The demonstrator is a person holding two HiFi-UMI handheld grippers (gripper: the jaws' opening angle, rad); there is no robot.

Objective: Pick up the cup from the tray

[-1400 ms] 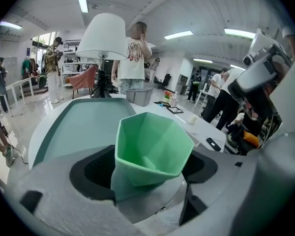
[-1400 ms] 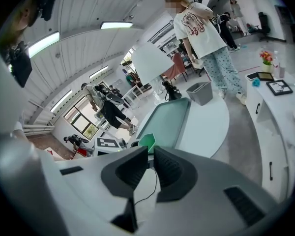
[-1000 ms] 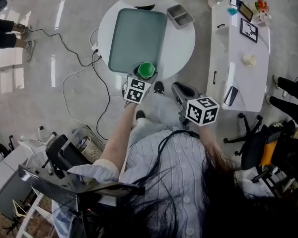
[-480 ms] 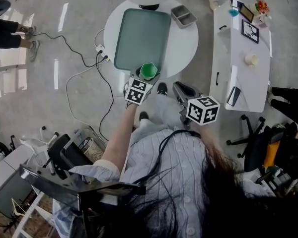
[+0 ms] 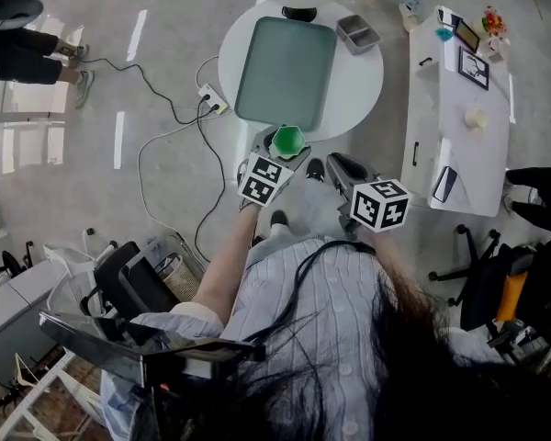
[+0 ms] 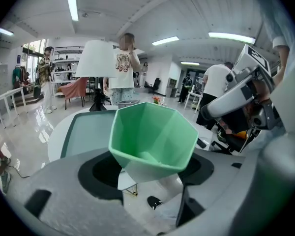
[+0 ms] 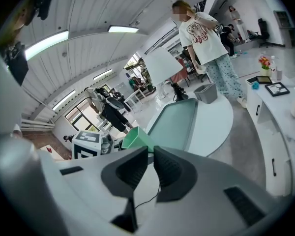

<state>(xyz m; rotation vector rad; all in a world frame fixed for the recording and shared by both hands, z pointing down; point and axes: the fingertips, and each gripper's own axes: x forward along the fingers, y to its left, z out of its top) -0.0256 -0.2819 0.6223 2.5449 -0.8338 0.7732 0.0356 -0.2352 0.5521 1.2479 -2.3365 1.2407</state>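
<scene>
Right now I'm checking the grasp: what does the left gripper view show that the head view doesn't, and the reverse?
Only the left gripper view: the hollow inside of the green cup, and the left gripper with its fingers, which have just been closing, pressed on the cup's base. Only the head view: that gripper's marker cube and the floor power strip. Both: the cup, the teal tray and the round white table.
</scene>
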